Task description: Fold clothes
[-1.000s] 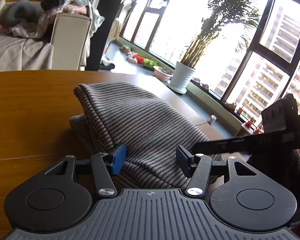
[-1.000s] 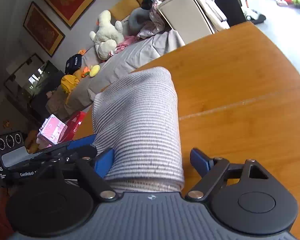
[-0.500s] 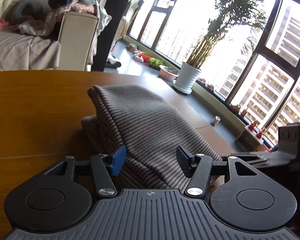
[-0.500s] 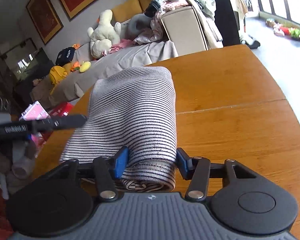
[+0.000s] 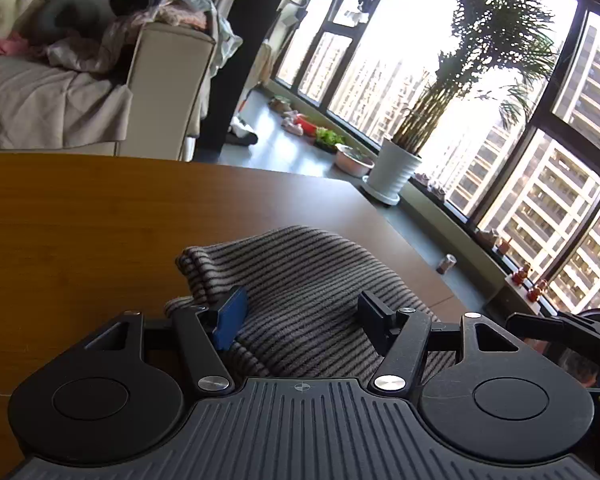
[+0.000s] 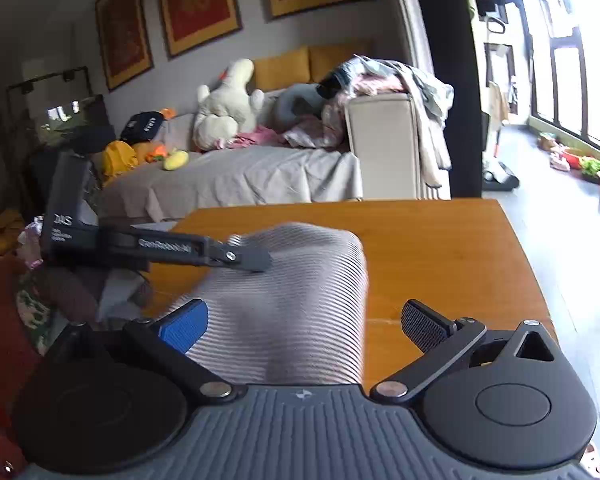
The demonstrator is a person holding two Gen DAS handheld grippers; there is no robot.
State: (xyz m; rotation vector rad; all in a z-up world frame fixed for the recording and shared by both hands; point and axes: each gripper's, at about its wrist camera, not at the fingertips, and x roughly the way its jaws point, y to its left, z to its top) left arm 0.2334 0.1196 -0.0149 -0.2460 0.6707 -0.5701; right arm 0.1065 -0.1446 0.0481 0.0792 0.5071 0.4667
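Observation:
A grey-and-black striped garment [image 5: 300, 272] lies folded into a thick bundle on the wooden table [image 5: 100, 220]. My left gripper [image 5: 302, 316] straddles its near end. Its jaws are opening, with cloth between them and the blue pad [image 5: 230, 318] at the folded edge. In the right wrist view the same garment [image 6: 300, 300] runs away from me between the pads of my right gripper [image 6: 304, 324]. Those jaws are opening wide, and the black pad [image 6: 424, 324] stands well clear of the cloth. The left gripper [image 6: 252, 260] reaches in from the left over the garment's far end.
The table [image 6: 440, 248] ends just beyond the garment and to its right. Behind it stands a sofa [image 6: 240, 172] heaped with clothes and plush toys. A potted palm [image 5: 396, 176] stands by the tall windows.
My right gripper closed onto the garment's end, then sprang wide apart, rolling level and rising. My left gripper shifted across the cloth with its jaws a little wider.

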